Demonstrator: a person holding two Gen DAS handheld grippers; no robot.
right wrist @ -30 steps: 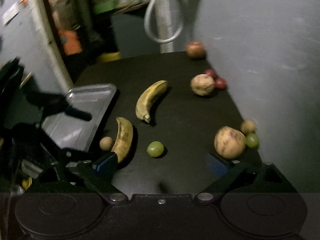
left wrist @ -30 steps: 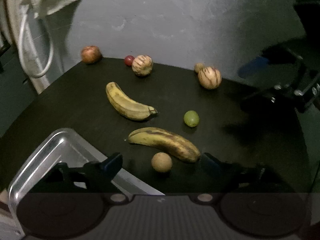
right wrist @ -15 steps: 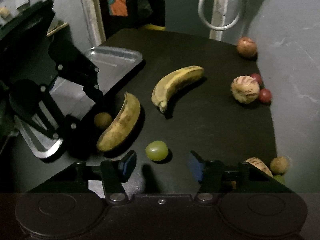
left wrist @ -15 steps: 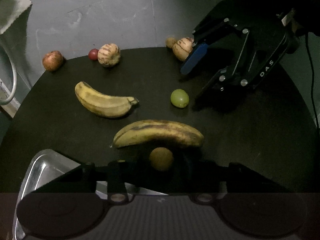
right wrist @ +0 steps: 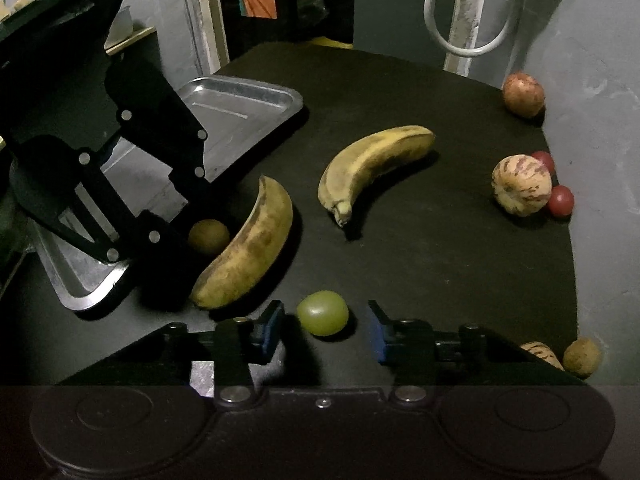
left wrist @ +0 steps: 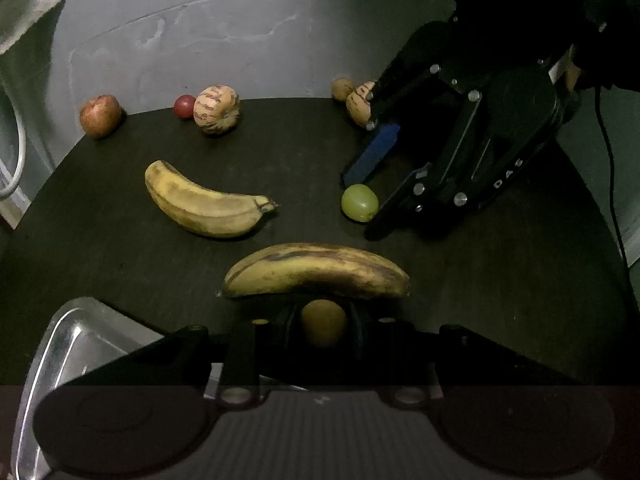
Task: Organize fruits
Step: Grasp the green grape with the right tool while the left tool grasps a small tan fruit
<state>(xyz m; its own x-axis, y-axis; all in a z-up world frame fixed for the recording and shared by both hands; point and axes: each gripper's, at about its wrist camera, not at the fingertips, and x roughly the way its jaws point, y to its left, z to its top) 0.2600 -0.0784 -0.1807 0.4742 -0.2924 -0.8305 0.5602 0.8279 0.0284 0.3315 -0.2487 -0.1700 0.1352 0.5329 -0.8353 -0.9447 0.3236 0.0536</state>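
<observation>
A dark round table (left wrist: 120, 248) fills both views, set against a grey wall. At its near left edge in the left wrist view lies a metal tray (left wrist: 76, 344), empty where it shows. The left gripper (left wrist: 323, 322) is clamped on a small brown round fruit (left wrist: 323, 320), pads pressing both sides, just in front of a spotted banana (left wrist: 316, 270) that lies crosswise touching or almost touching it. A second banana (left wrist: 200, 204) lies farther back to the left, apart from the first. The right gripper (right wrist: 325, 326) points down at the table with its blue pads either side of a green grape (right wrist: 322, 313); its jaws are closing, with small gaps to the grape on both sides. Along the far wall sit a striped pale melon (left wrist: 216, 109) with a small red fruit (left wrist: 184, 106) touching it, and a reddish apple (left wrist: 100, 115) well to the left. Another striped melon (left wrist: 358, 106) and a brown fruit (left wrist: 341, 89) sit far right, partly behind the right gripper.
</observation>
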